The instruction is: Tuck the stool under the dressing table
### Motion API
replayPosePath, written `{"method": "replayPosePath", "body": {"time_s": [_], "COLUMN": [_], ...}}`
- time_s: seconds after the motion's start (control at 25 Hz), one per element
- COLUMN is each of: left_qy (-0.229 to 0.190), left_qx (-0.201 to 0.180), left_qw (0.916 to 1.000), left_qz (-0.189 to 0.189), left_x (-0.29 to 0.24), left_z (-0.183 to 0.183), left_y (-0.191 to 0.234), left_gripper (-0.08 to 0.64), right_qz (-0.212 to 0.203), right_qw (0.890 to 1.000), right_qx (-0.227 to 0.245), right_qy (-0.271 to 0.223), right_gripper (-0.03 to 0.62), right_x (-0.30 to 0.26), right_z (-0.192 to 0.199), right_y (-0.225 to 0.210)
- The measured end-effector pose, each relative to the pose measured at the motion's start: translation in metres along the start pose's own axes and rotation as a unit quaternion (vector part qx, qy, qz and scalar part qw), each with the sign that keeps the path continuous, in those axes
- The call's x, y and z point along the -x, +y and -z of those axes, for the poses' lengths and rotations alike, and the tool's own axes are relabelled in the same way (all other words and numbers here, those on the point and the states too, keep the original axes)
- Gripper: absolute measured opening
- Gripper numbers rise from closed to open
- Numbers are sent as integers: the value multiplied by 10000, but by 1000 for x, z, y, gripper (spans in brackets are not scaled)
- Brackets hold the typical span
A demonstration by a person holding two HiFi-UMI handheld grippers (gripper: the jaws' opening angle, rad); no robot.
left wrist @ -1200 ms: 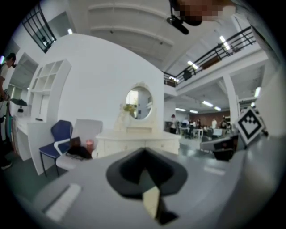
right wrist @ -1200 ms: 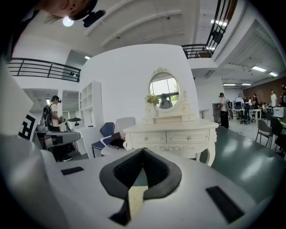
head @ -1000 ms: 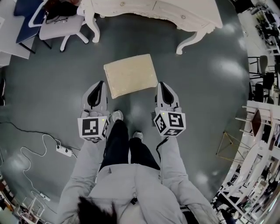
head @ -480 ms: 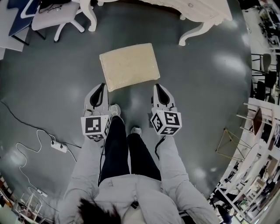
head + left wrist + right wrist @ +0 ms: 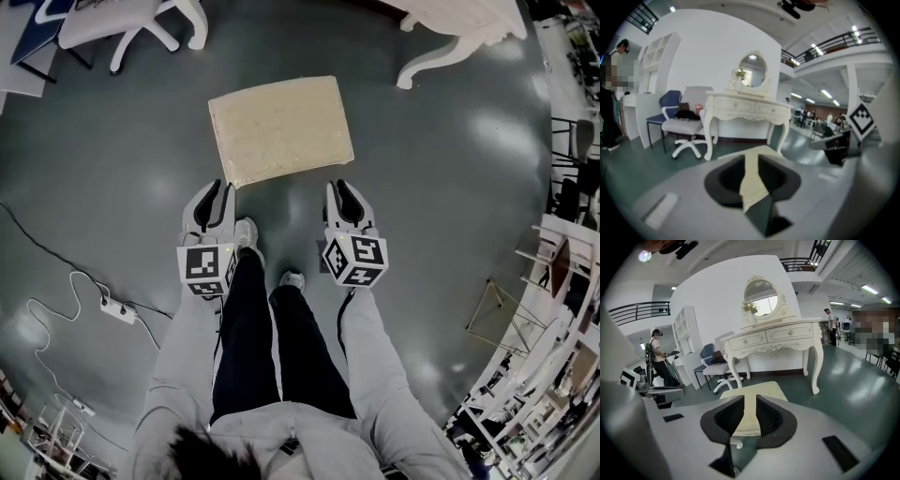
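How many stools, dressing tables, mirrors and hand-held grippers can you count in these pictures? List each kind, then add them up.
Stool: 1
Dressing table: 1
Mirror: 1
Hand-held grippers, left and right: 2
Total: 5

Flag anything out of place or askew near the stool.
The stool stands on open floor, clear of the dressing table rather than under it. A power strip with loose cable lies on the floor to the left. Nothing looks spilled or broken.
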State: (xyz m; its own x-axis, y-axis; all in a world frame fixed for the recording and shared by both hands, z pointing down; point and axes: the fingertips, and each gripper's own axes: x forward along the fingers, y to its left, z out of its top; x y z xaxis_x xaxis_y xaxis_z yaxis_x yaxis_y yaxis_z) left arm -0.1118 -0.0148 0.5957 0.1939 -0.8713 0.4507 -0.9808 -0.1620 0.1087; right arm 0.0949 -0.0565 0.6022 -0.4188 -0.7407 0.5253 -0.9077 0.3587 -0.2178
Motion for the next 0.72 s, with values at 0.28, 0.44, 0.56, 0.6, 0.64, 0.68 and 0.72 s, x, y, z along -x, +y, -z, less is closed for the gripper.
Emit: {"method": "replayPosePath", "body": {"time_s": [0.28,0.44,0.56,0.6,0.64,0.68,0.72], "left_qy": [267,387,461,499,546,599,653], "left_qx": [-60,-148,-219,-224,-226,-235,-252], "left_qw": [9996,9991,9987,9985,9982,9979,9975], "left_qz": [79,68,57,49,41,35,32], "left_x": [-33,-50,-62,-66,-70,-74,-78], "left_z": [62,89,105,111,117,122,127], "left_y": [-2,2,7,8,10,11,13], "left_gripper": [135,164,184,193,199,206,212], "right_qz": [-139,-95,-10,12,28,36,37], "right_qw": [9996,9995,9994,9993,9992,9992,9992], "right_qx": [168,122,53,29,10,4,17], "right_qy": [159,290,348,373,388,395,402], "right_gripper": [125,166,188,196,200,207,213], "right_x": [-36,-56,-67,-70,-73,-76,-80], "right_z": [53,80,95,99,102,105,107], "right_y": [-15,-27,-35,-37,-38,-39,-39]}}
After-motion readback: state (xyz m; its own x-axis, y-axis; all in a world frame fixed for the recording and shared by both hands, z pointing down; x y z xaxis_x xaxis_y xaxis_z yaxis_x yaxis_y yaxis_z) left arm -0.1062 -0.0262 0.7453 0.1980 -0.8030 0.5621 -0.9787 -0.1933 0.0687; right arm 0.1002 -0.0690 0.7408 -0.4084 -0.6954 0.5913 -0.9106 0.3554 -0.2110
